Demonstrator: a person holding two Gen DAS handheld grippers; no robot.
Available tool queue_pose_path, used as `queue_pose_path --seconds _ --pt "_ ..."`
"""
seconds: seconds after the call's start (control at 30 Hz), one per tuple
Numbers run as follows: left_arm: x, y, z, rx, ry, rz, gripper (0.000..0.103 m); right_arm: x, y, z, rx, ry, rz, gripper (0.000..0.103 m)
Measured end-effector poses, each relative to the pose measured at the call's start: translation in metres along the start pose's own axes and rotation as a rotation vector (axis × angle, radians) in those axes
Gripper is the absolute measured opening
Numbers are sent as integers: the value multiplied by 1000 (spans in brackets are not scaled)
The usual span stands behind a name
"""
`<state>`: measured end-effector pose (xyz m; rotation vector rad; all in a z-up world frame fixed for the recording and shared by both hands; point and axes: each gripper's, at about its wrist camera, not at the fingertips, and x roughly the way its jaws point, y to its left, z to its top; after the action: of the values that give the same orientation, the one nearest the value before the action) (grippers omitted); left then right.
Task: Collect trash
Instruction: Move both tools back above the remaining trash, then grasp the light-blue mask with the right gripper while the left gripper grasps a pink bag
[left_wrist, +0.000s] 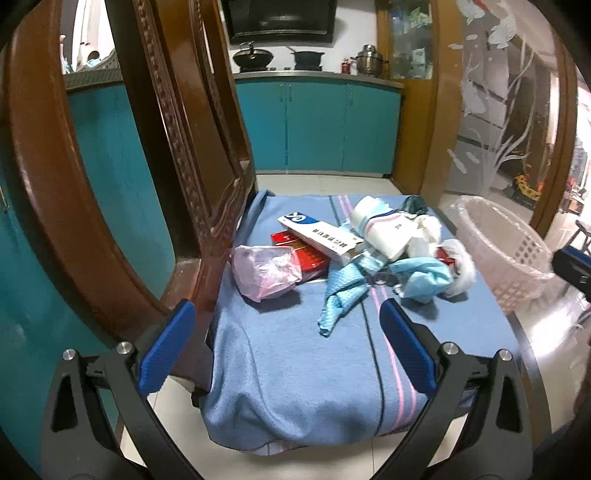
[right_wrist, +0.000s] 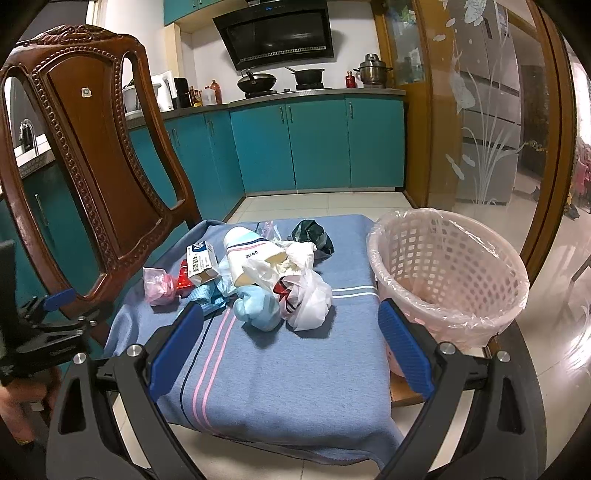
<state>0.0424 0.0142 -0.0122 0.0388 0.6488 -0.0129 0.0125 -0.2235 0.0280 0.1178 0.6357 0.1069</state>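
A pile of trash lies on a blue cloth (left_wrist: 295, 354) (right_wrist: 295, 369): a pink bag (left_wrist: 264, 271) (right_wrist: 159, 285), a red box (left_wrist: 308, 254), a white-blue carton (left_wrist: 319, 232) (right_wrist: 201, 260), a paper cup (left_wrist: 380, 225) (right_wrist: 251, 254), a blue mask (left_wrist: 424, 275) (right_wrist: 258, 304), a white bag (right_wrist: 308, 299) and a dark wrapper (right_wrist: 314, 234). A pink lined basket (right_wrist: 448, 273) (left_wrist: 506, 251) stands right of the pile. My left gripper (left_wrist: 288, 339) is open and empty, short of the pile. My right gripper (right_wrist: 291, 343) is open and empty, in front of the pile.
A carved wooden chair back (right_wrist: 92, 155) (left_wrist: 177, 147) rises at the left of the cloth. Teal kitchen cabinets (right_wrist: 314, 144) stand behind. A frosted glass door (right_wrist: 487, 110) is at the right. The left gripper also shows at the left edge of the right wrist view (right_wrist: 48, 317).
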Motion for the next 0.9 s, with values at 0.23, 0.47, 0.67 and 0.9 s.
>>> queue_pose_path --seconds 0.23,0.47,0.67,0.9 --pt "47 -30 7 107 -16 118 99 13 3 -1 -6 23 -11 93" --pt "104 -36 12 107 42 238 99 26 4 -5 -23 55 -26 93" --pt "139 -18 19 57 166 238 53 37 11 -10 -62 85 -14 93" --pt "79 -12 37 31 97 59 36 46 22 -15 -121 105 14 93"
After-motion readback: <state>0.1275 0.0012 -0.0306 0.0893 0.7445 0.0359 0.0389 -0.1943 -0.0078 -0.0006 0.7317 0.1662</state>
